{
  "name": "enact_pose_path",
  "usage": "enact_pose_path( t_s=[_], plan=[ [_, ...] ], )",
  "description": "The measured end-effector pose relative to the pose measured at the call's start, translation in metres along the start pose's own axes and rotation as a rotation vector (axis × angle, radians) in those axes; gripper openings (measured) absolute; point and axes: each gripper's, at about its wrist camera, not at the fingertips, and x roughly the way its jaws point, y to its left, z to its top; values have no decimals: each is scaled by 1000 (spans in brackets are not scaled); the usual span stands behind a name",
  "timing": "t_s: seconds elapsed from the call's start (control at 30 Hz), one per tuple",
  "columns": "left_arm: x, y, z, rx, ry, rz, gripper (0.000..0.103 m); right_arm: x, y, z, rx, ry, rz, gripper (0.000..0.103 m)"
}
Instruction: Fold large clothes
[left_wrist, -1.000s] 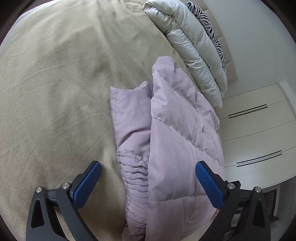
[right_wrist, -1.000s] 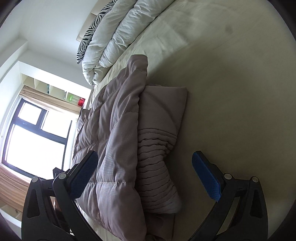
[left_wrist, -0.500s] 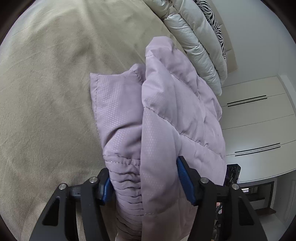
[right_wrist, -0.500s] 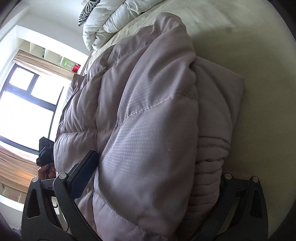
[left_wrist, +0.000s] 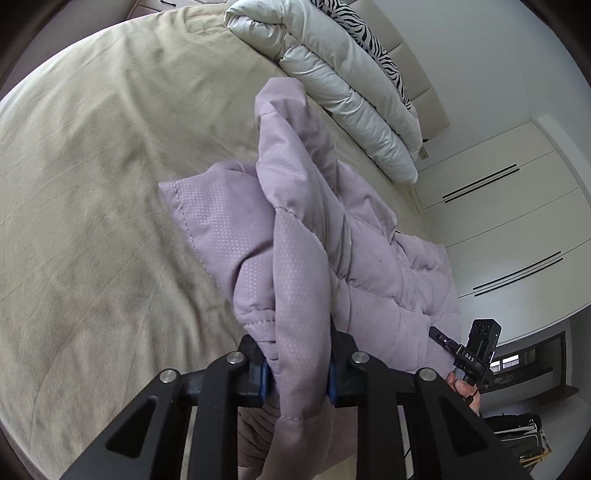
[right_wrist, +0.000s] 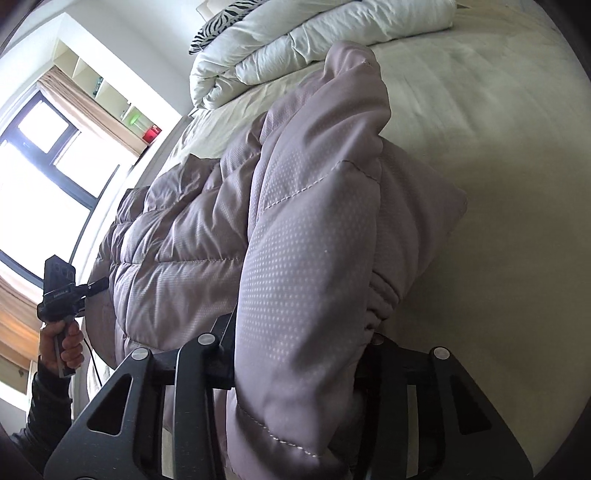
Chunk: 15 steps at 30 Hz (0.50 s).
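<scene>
Two claws, both clenched on the same garment: the left claw (left_wrist: 297, 382) pinches a thick bunched edge of the lilac quilted puffer jacket (left_wrist: 295, 236) at lower centre of its frame, and the right claw (right_wrist: 295, 362) grips another padded edge of the jacket (right_wrist: 306, 229) at lower centre of the right wrist view. The jacket lies partly folded on the beige bed sheet (left_wrist: 103, 177), running from centre frame toward the lower right in the left view, gripped ends raised off the bed. A rolled white duvet (left_wrist: 343, 85) and zebra-print pillow (left_wrist: 373, 33) sit upper right, apart from the jacket. Step in hand looks like the grasp-and-lift for a fold, likely bringing the held end over the rest. Next move calls for carrying both edges together, level, across the jacket body, then laying them down aligned before letting go; bulky padding may spring back.
</scene>
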Motion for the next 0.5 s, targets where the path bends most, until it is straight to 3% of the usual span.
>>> enact_pose_path(
  t_s=[0.37, 0.5],
  plan=[
    [-80, 3, -98, 14, -19, -31, 24, -67, 59, -75, -69, -23, 77, 35],
    [-82, 29, -126, -48, -6, -34, 25, -80, 42, -117, -20, -1, 113, 35]
  ],
)
